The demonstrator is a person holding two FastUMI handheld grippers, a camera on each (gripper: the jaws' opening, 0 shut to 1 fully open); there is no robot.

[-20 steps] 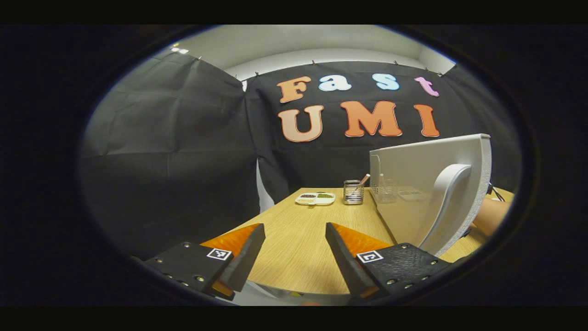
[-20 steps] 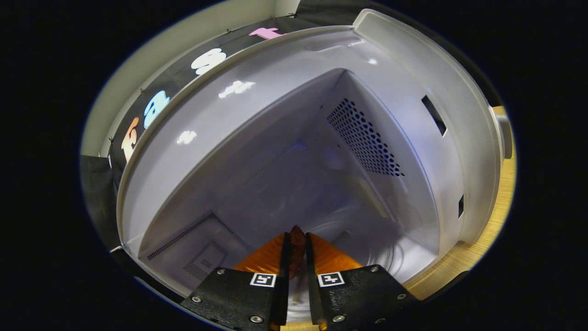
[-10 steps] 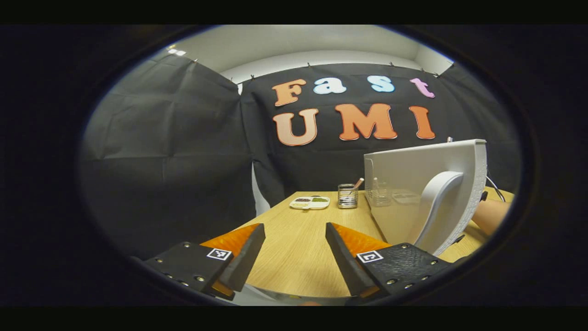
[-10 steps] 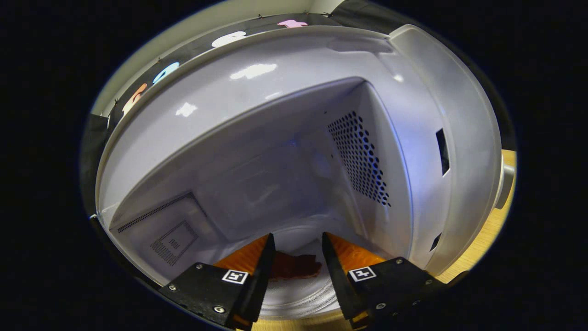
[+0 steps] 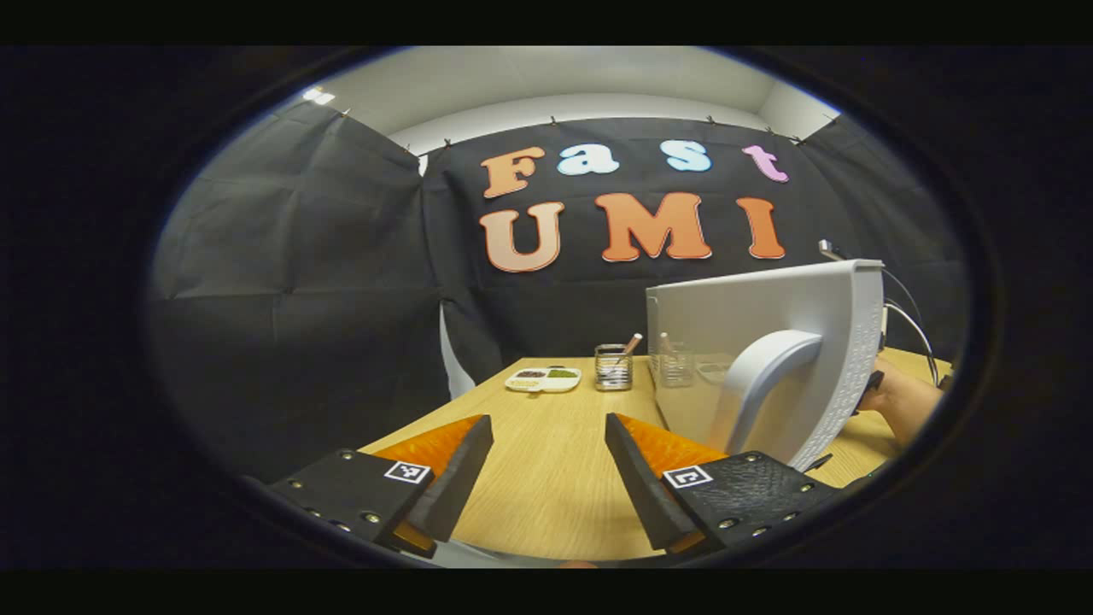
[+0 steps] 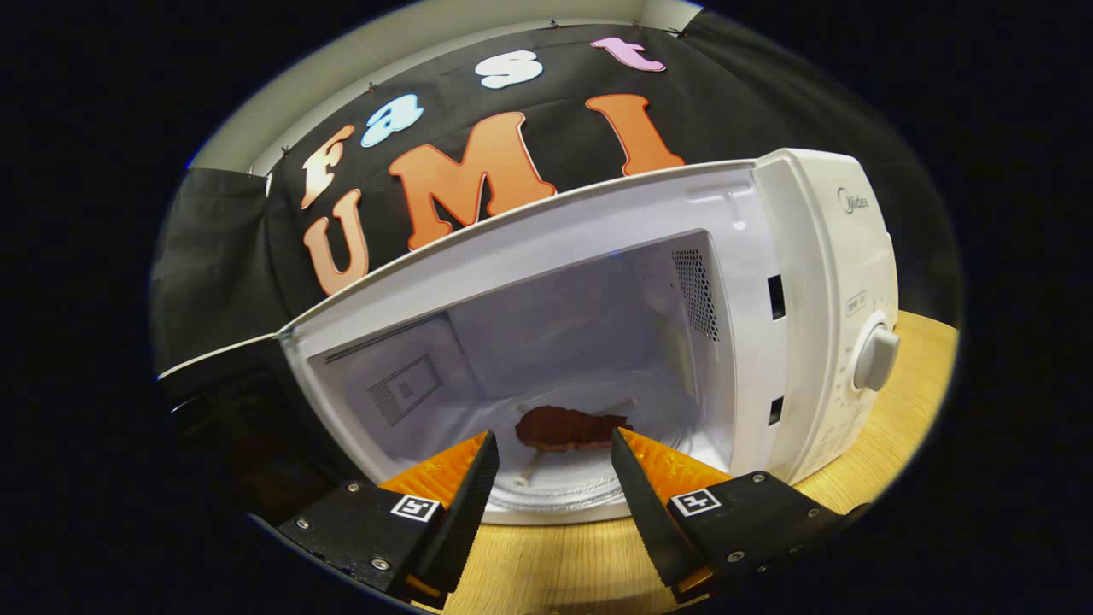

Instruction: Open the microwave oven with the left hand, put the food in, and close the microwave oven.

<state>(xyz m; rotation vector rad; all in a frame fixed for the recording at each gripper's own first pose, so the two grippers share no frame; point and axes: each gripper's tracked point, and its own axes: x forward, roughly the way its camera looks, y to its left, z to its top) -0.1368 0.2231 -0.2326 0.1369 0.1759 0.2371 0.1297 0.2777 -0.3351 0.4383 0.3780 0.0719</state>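
Right tongs (image 6: pixel 546 465) are held wide and empty before the open microwave oven (image 6: pixel 820 282); the food (image 6: pixel 568 427) lies inside on the turntable. Left tongs (image 5: pixel 546 448) are spread wide over the desk (image 5: pixel 555 478), near the door (image 5: pixel 768 342).

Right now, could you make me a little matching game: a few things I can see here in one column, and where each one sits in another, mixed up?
Things:
1. food
2. round knob
3. metal cup
4. divided dish

Places:
A. on the microwave's front panel
B. far end of the table, left of the cup
C. inside the microwave, on the turntable
D. on the table, holding a stick

Pairs: 1-C, 2-A, 3-D, 4-B
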